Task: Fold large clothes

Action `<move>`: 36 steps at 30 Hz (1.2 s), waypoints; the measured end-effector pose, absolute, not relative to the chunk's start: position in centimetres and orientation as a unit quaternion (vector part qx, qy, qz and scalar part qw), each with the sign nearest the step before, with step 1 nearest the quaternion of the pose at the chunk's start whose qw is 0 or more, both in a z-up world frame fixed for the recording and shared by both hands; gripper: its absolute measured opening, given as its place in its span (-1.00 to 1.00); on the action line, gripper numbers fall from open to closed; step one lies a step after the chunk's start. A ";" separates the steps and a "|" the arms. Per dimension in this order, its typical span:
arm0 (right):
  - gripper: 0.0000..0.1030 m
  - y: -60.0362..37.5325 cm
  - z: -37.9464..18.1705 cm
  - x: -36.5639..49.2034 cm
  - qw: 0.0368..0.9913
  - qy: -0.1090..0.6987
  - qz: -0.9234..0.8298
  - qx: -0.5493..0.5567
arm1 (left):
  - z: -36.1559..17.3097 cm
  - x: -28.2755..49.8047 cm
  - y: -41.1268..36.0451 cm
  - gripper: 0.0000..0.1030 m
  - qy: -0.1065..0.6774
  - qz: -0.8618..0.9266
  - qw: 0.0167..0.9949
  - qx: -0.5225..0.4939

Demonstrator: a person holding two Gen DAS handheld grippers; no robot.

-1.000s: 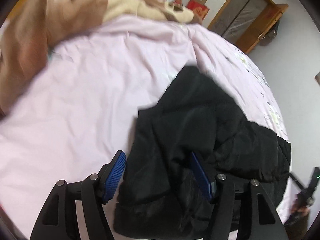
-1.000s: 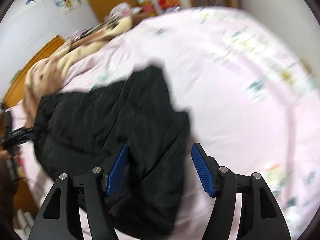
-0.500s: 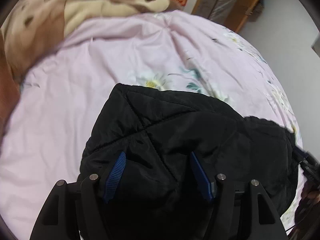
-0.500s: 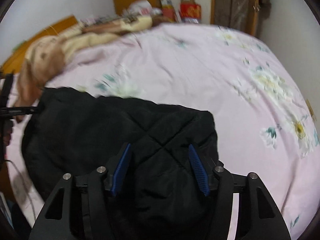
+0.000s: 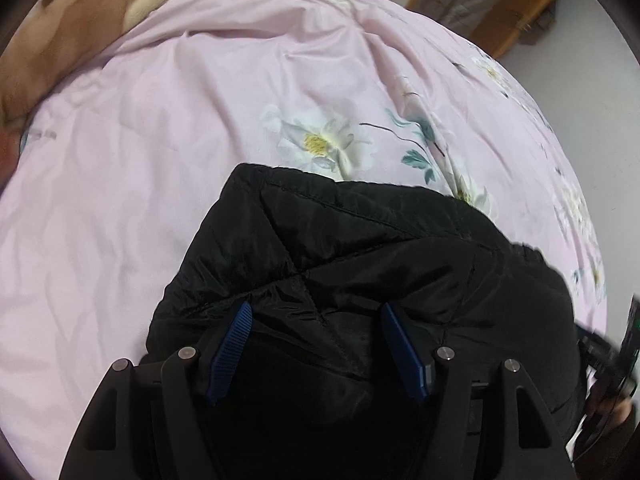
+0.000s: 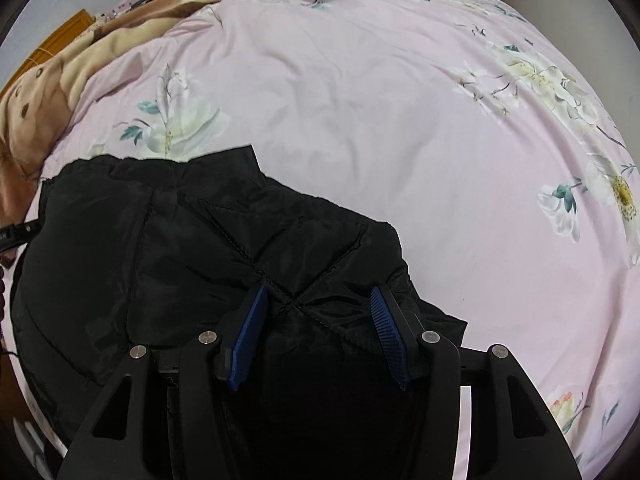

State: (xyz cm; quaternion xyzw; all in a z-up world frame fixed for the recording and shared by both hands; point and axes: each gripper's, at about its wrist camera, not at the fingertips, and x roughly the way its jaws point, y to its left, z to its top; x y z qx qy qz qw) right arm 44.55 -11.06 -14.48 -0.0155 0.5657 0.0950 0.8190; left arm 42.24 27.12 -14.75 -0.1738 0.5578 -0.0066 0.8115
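A black quilted jacket lies bunched on the pink floral bedspread, near its front edge. My left gripper is open, its blue pads straddling a fold of the jacket's left part. In the right wrist view the same jacket spreads left, and my right gripper is open with its pads either side of a quilted seam crossing near the jacket's right end. The fabric lies loosely between both pairs of fingers.
A brown and cream blanket is heaped at the head of the bed, also in the right wrist view. A wooden wardrobe stands beyond the bed. The other gripper shows at the right edge.
Both grippers swung down and forward over the jacket. The jacket went from spread and crumpled to a more compact shape lying between the open fingers.
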 end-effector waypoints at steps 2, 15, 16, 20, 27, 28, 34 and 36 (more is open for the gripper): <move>0.05 -11.0 -14.3 44.6 0.820 0.566 0.087 -0.011 | -14.4 42.1 27.4 0.32 0.545 0.012 0.815 -0.195; 0.15 -12.0 -6.2 38.8 0.867 0.489 0.074 0.061 | -7.0 35.4 27.0 0.41 0.501 0.029 0.839 -0.210; 0.15 -11.9 -5.8 38.1 0.871 0.483 0.072 0.059 | -6.6 34.7 26.7 0.41 0.499 0.029 0.842 -0.204; 0.22 -11.2 -4.1 34.7 0.884 0.460 0.067 0.048 | -4.7 30.6 25.2 0.41 0.487 0.023 0.858 -0.164; 0.29 -10.2 -1.5 27.7 0.908 0.414 0.058 0.037 | -2.4 22.7 22.7 0.48 0.461 0.036 0.876 -0.139; 0.29 -10.2 -1.1 26.7 0.912 0.405 0.057 0.037 | -2.1 22.0 22.3 0.48 0.459 0.036 0.878 -0.129; 0.31 -9.2 0.4 22.2 0.921 0.385 0.048 0.018 | -0.6 17.0 19.9 0.48 0.443 0.050 0.890 -0.099; 0.31 -8.9 0.8 20.7 0.924 0.380 0.044 0.011 | -0.2 15.3 18.8 0.48 0.438 0.037 0.893 -0.100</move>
